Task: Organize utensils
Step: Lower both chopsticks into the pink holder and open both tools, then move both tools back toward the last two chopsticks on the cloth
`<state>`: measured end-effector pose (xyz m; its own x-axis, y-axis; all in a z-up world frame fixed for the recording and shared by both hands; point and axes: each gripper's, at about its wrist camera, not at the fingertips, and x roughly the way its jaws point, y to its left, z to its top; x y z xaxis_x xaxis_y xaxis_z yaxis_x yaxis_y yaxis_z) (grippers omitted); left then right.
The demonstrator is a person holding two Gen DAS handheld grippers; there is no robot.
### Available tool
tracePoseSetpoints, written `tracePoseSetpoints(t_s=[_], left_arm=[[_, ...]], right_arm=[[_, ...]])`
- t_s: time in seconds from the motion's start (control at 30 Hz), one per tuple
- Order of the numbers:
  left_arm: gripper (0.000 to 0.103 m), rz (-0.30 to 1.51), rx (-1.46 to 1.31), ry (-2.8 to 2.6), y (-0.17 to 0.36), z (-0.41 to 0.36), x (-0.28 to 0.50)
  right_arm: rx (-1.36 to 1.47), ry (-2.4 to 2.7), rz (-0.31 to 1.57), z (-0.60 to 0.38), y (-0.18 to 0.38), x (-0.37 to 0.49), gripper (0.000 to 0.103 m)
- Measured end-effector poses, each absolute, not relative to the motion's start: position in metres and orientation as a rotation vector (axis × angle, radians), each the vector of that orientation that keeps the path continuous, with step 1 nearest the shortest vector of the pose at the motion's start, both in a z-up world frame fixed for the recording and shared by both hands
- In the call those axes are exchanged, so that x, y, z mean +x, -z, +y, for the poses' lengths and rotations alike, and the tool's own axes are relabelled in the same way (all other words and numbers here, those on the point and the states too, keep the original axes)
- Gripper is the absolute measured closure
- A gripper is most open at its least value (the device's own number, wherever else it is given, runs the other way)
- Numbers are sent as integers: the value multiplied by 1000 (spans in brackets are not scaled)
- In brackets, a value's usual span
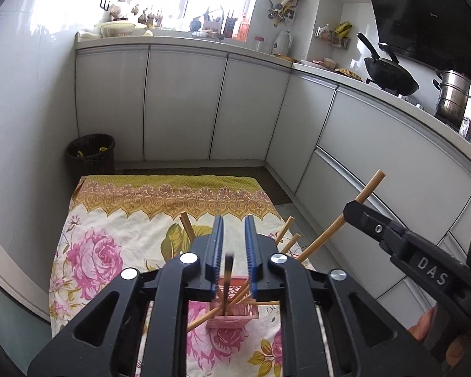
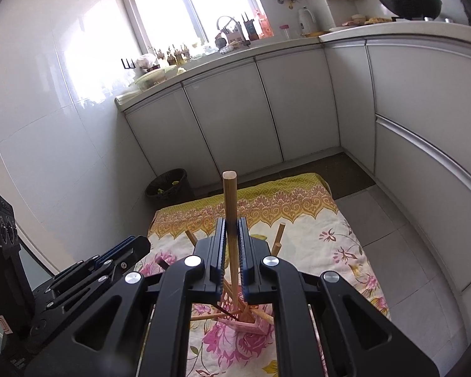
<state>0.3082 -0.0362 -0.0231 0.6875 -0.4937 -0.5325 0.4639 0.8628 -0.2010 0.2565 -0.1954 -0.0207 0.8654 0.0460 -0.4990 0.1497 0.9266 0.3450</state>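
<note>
Kitchen corner, white base cabinets [image 1: 185, 103] along two walls, window above the far run. Floral cloth [image 1: 116, 220] spread over the bench, yellow patterned border along the far edge. Dark wicker bin [image 1: 91, 154] on the floor past the far left corner of the cloth. Wok [image 1: 392, 78] and steel pot [image 1: 455, 97] on the counter at right.

Container: pink lattice basket [image 1: 232, 314] on the cloth near the near edge, roughly mid-width. Several bamboo chopsticks [image 1: 285, 229] stand in it, fanned out in different directions; one dark-tipped stick [image 1: 227, 279] rises nearly upright, another leans out low to the left. Count unclear where they cross.

Left claw [image 1: 234, 251]: directly above the basket, blue-padded jaws set moderately apart, parallel, nothing between the pads. The dark-tipped stick rises into the gap without touching either side, as far as can be seen.

Right claw [image 2: 232, 245]: jaws narrow, clamped on a single bamboo chopstick [image 2: 230, 207], which stands upright, blunt end projecting well beyond the fingertips, lower end running down toward the basket [image 2: 245, 317]. Whether its tip touches the basket: cannot tell. From the left wrist view this claw [image 1: 350, 209] enters from the right, above the basket's right side, the stick slanting.
</note>
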Motion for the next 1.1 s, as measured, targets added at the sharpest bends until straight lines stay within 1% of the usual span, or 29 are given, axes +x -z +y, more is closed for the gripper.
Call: tracePoseSetpoints(t_s=[0.17, 0.33, 0.57, 0.6, 0.67, 0.73, 0.83, 0.87, 0.9, 0.93, 0.97, 1.0, 1.03, 1.07, 1.1], left_arm=[[83, 601, -77, 542, 14, -31, 304], [83, 541, -115, 545, -8, -19, 288], [79, 470, -120, 547, -32, -2, 262], [79, 463, -119, 543, -34, 0, 258], [76, 453, -118, 534, -37, 4, 252], [72, 446, -125, 526, -40, 9, 244], [66, 433, -132, 519, -44, 17, 231], [64, 431, -130, 518, -46, 19, 226], [62, 429, -125, 517, -48, 20, 222], [57, 425, -122, 512, -49, 22, 216], [47, 419, -121, 506, -49, 23, 211], [41, 414, -119, 502, -50, 24, 205], [27, 407, -121, 494, -50, 26, 199], [16, 396, -126, 482, -50, 27, 193], [12, 390, -124, 476, -49, 28, 186]], right_arm=[[427, 58, 537, -201, 27, 261, 92], [416, 59, 512, -199, 15, 256, 92], [403, 64, 498, -189, 4, 248, 92], [403, 62, 493, -188, 2, 245, 91], [407, 66, 478, -188, -1, 237, 79], [420, 67, 456, -188, -4, 225, 58], [431, 81, 419, -190, -10, 206, 44], [437, 84, 413, -191, -11, 200, 42], [442, 87, 408, -192, -12, 193, 36], [449, 91, 404, -194, -13, 187, 28], [460, 96, 395, -196, -13, 179, 23], [469, 106, 384, -197, -13, 172, 16], [471, 120, 373, -198, -13, 164, 14], [467, 132, 366, -199, -12, 156, 13], [462, 144, 365, -200, -12, 151, 10]])
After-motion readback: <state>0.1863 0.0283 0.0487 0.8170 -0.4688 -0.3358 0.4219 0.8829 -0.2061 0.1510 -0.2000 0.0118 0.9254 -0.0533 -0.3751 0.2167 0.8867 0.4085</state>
